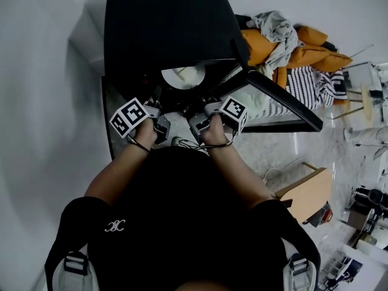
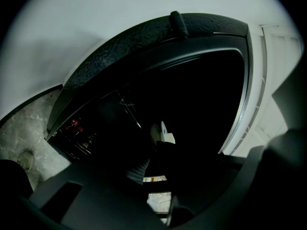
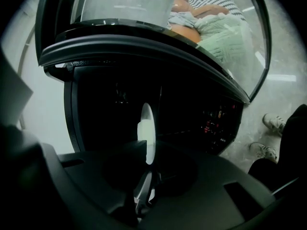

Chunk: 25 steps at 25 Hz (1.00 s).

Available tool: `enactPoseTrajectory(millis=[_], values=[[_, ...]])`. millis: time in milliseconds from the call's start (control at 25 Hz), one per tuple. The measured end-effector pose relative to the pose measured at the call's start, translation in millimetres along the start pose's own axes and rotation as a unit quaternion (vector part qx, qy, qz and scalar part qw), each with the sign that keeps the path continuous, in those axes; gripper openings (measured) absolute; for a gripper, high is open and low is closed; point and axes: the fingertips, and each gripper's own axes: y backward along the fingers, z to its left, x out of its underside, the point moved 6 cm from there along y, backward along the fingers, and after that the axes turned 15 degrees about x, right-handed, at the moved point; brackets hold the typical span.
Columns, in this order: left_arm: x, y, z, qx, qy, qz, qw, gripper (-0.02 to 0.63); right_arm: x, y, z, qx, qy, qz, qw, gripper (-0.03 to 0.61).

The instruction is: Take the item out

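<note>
— So, where was the plate?

— The white plate lay just inside the mouth of the black oven. It was right at the fingertips of both grippers, with its near rim reaching back between them.

— Was it held?

— Yes. The right gripper had its fingers clamped on the rim. In the right gripper view the plate ran edge-on straight into the gap, with one finger on each face. The left gripper looked much the same, its fingers partly closed with the rim pinched between them. That view was very dark, though.

— Anything on the plate?

— A pale lump sat near its middle, beyond the fingertips. I could not tell what it was.

— And around it?

— Past the fingertips there was only the dark inside of the oven. Small red lights glowed on its front, off to one side of the right fingers. The glass door stood swung open on the outer side of the right gripper. Beyond the door lay a heap of clothes, orange, grey and striped. Behind the fingers, the person's shoes stood on a pale stone floor.
</note>
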Motion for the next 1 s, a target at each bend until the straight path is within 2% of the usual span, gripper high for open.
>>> enactPoseTrajectory(millis=[520,600,680,1000], values=[[-2,1,-2,0.001,-0.005,0.009,0.9999,0.057,-1,-21,3,0.007,-0.010,0.013,1.000,0.066],[-2,1,-3,0.001,-0.006,0.009,0.9999,0.057,1,-24,5,0.002,-0.006,0.023,1.000,0.062],[-3,2,-3,0.001,-0.007,0.010,0.9999,0.057,3,-23,8,-0.007,0.007,0.029,1.000,0.025],[-5,-6,2,-0.002,-0.028,0.010,0.9996,0.057,-1,-20,9,-0.044,0.034,0.035,0.998,0.023]])
